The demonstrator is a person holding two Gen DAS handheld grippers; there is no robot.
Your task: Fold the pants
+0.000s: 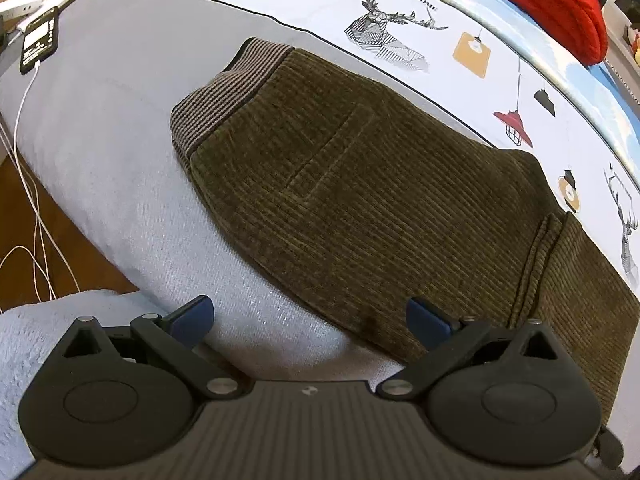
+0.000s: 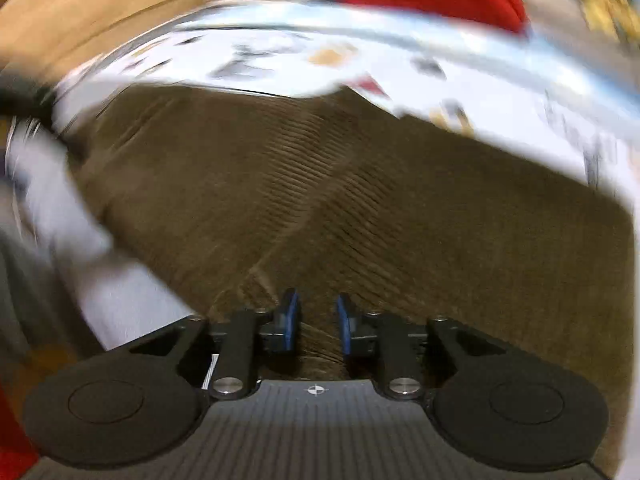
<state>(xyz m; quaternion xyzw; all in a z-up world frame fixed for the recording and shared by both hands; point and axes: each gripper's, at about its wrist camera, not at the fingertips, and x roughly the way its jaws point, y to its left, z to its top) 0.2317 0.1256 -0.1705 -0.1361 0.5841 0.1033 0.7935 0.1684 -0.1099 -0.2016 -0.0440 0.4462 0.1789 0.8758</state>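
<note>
Olive-brown corduroy pants (image 1: 360, 200) lie folded on a grey-blue bed cover (image 1: 120, 140), the striped waistband (image 1: 224, 96) at the upper left. My left gripper (image 1: 310, 316) hangs open just above the pants' near edge. Its left fingertip (image 1: 192, 314) is over the cover, its right fingertip (image 1: 426, 316) over the corduroy, and nothing is between them. The right wrist view is blurred. There my right gripper (image 2: 317, 312) has its blue pads close together on a raised fold of the pants (image 2: 360, 200), and a crease runs up from the pads.
A white printed sheet (image 1: 400, 28) with deer and lamp motifs borders the far side of the pants. A red cloth (image 1: 540, 0) lies beyond it. A phone (image 1: 38, 40) on a white cable (image 1: 28, 184) rests at the bed's left corner, wooden floor below.
</note>
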